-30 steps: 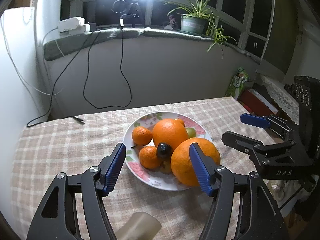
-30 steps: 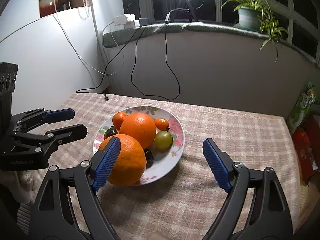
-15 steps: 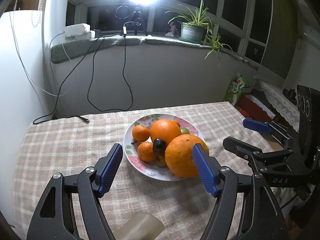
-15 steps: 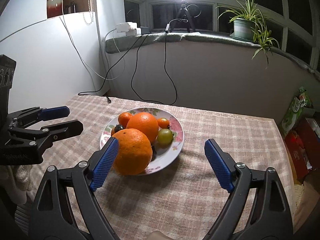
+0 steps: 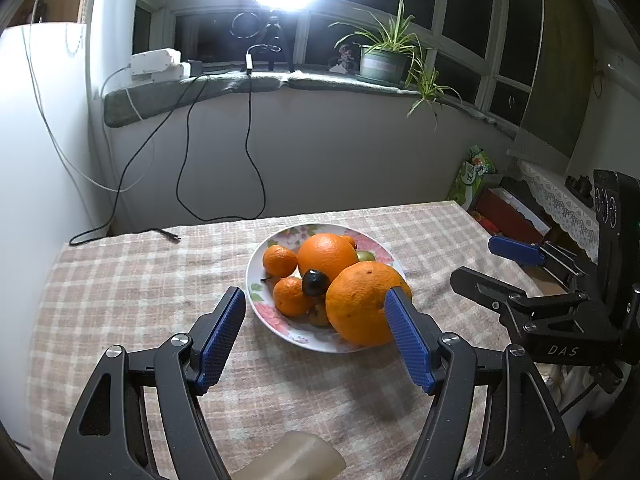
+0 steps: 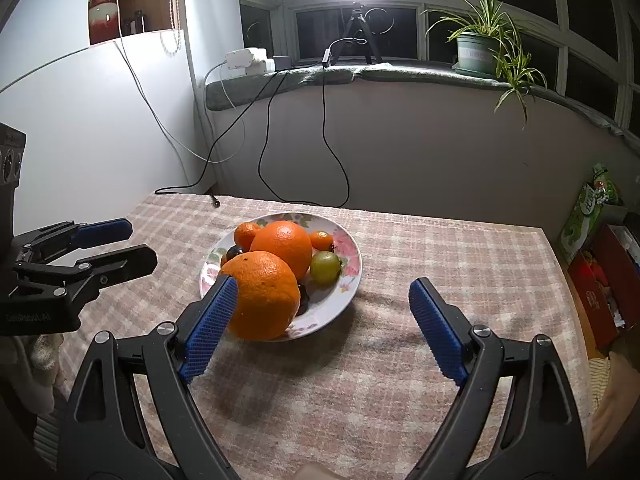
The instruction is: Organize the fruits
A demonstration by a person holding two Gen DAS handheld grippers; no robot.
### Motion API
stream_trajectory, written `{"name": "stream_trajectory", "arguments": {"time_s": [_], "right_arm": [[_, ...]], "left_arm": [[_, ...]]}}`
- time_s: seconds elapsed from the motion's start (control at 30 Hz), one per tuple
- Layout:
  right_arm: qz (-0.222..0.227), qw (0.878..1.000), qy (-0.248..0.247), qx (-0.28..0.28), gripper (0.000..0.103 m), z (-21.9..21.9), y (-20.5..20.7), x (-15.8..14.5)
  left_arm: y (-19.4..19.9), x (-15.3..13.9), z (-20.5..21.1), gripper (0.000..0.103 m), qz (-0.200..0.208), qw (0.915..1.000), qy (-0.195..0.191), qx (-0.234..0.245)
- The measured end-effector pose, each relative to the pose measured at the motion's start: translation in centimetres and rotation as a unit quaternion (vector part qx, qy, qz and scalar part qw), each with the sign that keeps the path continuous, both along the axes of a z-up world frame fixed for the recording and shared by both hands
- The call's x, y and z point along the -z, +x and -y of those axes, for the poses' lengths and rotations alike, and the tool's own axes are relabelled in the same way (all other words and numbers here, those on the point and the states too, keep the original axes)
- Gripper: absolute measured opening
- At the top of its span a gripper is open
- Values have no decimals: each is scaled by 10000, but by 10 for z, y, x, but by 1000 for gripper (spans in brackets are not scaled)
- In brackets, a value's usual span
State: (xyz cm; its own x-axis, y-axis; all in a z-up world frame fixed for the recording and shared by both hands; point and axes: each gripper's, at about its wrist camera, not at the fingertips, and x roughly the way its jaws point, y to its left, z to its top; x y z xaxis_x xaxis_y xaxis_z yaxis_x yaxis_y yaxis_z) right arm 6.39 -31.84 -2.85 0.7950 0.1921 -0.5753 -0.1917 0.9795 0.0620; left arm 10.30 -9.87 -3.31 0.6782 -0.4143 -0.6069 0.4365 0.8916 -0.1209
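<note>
Both of your grippers had drawn back from the floral plate [image 5: 260,312] since the frame a second before, so the fruit looked smaller and more checked tablecloth [image 5: 120,288] lay ahead of the blue pads.

Your left gripper [image 5: 316,336] had its jaws spread wide with nothing between the pads. The plate sat ahead of them, nearer the right pad, whose tip overlapped the big near orange [image 5: 360,304] in that view; whether they touched could not be told. Behind that orange lay a second large orange [image 5: 326,254], two mandarins [image 5: 279,260] on the left side, a dark cherry-like fruit [image 5: 315,282] perched between them, and a green grape [image 5: 366,256] peeping out at the back.

Your right gripper [image 6: 322,320] also had its jaws spread and held nothing. From its camera the plate lay ahead and toward the left pad, whose tip overlapped the near orange [image 6: 264,296]; bare cloth lay between the pads. The green grape [image 6: 325,267] rested on the plate's right side, with a small orange tomato-like fruit [image 6: 321,240] just behind it.

Each gripper showed at the edge of the other's view, beside the plate and apart from it.
</note>
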Motion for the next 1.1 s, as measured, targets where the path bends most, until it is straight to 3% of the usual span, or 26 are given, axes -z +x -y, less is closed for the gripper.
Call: {"name": "stream_trajectory", "arguments": {"time_s": [1.1], "right_arm": [[-86, 9999, -55, 104, 90, 10, 2, 5]], "left_arm": [[-3, -6, 2, 72, 109, 9999, 21, 26]]}}
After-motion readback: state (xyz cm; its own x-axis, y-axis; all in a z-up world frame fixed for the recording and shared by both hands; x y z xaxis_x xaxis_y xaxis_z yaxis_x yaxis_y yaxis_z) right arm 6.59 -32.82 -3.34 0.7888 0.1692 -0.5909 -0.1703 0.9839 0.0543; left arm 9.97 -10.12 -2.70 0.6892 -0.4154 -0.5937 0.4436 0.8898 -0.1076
